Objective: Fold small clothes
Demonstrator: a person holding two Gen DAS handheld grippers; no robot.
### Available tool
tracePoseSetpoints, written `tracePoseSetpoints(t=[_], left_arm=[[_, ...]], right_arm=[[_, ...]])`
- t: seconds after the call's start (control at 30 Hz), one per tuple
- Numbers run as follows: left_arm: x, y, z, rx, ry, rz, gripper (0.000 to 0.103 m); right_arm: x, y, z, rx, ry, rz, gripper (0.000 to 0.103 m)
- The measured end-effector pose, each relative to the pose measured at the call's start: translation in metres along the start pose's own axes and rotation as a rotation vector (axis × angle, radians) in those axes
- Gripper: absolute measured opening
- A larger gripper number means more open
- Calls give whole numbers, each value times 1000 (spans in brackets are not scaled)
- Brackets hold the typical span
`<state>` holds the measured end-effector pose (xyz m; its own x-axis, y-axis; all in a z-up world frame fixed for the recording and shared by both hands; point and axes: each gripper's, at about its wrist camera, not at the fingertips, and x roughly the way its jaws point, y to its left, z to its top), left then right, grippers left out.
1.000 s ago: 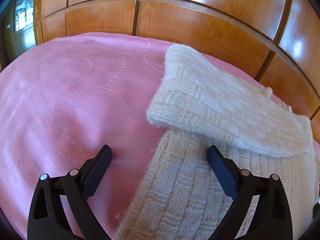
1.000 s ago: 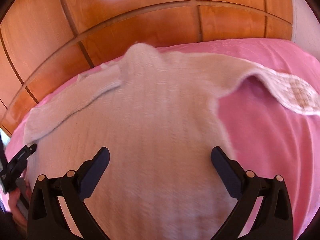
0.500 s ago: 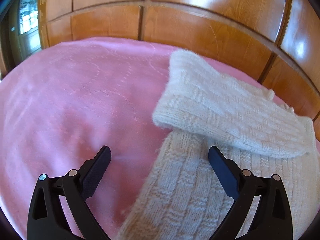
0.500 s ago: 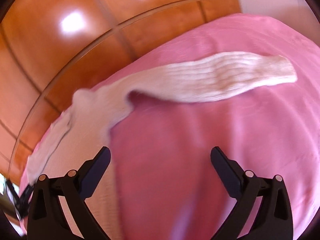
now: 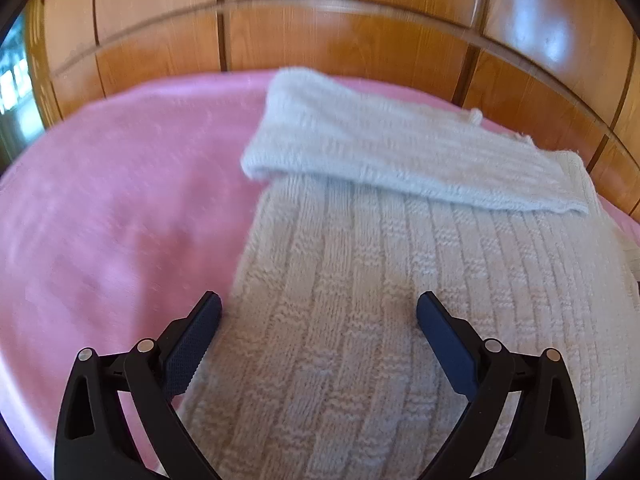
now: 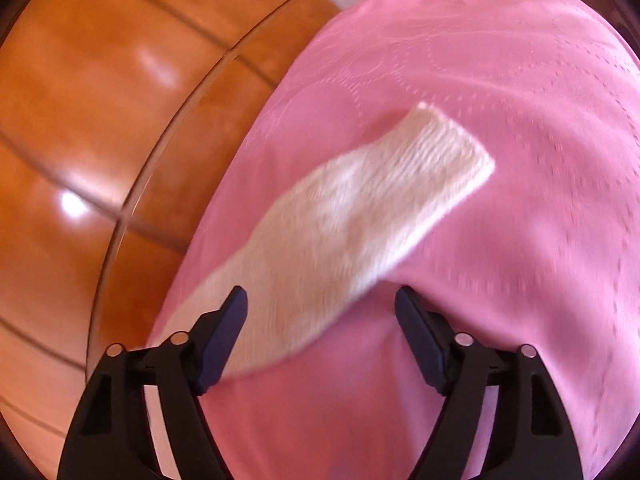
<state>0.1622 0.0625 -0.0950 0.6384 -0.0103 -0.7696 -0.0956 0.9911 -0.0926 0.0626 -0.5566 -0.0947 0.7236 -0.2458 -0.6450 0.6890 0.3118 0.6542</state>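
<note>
The cream knitted sweater [image 5: 380, 320] lies flat on the pink bedspread [image 5: 112, 220]. One sleeve [image 5: 392, 152] is folded across its upper body, running from 11 o'clock to 3 o'clock in the left wrist view. The other sleeve [image 6: 352, 224] stretches out unfolded, its cuff pointing to 1 o'clock in the right wrist view.

The left gripper [image 5: 318, 316] hovers over the sweater's body with jaws spread wide, holding nothing. The right gripper [image 6: 320, 312] is likewise released, its jaws straddling the near part of the outstretched sleeve.

The main risk, as I judge it, is a shallow pinch on this loose knit: the jaws could catch only the top layer, or snag the bedspread with it, and the sleeve would twist or drag the body askew. A careless lift could also disturb the fold made on the other side.

The wooden headboard [image 6: 100, 128] stands close at 9 to 11 o'clock. Bare bedspread offers free room from 12 to 4 o'clock.
</note>
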Motion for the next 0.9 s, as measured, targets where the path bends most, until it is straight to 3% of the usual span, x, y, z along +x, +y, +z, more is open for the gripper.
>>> tracePoseSetpoints(t=[0.1, 0.17, 0.2, 0.3, 0.43, 0.57, 0.73, 0.83, 0.9], left_arm=[[2, 3, -1, -17, 4, -20, 97], [2, 4, -3, -14, 1, -19, 98], [2, 4, -3, -14, 0, -20, 98], [2, 5, -3, -21, -1, -27, 98], [5, 3, -1, -27, -1, -32, 98], [5, 3, -1, -30, -3, -36, 98], [5, 4, -2, -34, -6, -42, 98], [5, 5, -3, -36, -7, -47, 98], [4, 6, -3, -39, -9, -50, 98]], right_arm=[[12, -7, 13, 30, -4, -51, 44], [18, -12, 22, 58, 12, -89, 15], [18, -17, 28, 71, 21, -94, 12], [9, -2, 34, 63, 11, -102, 9], [-11, 66, 20, -146, -33, -34, 8], [-19, 137, -16, -314, -12, 79, 8], [-13, 226, -113, -582, 97, 279, 8], [-6, 252, -173, -743, 180, 343, 8], [3, 257, -215, -841, 237, 337, 12]])
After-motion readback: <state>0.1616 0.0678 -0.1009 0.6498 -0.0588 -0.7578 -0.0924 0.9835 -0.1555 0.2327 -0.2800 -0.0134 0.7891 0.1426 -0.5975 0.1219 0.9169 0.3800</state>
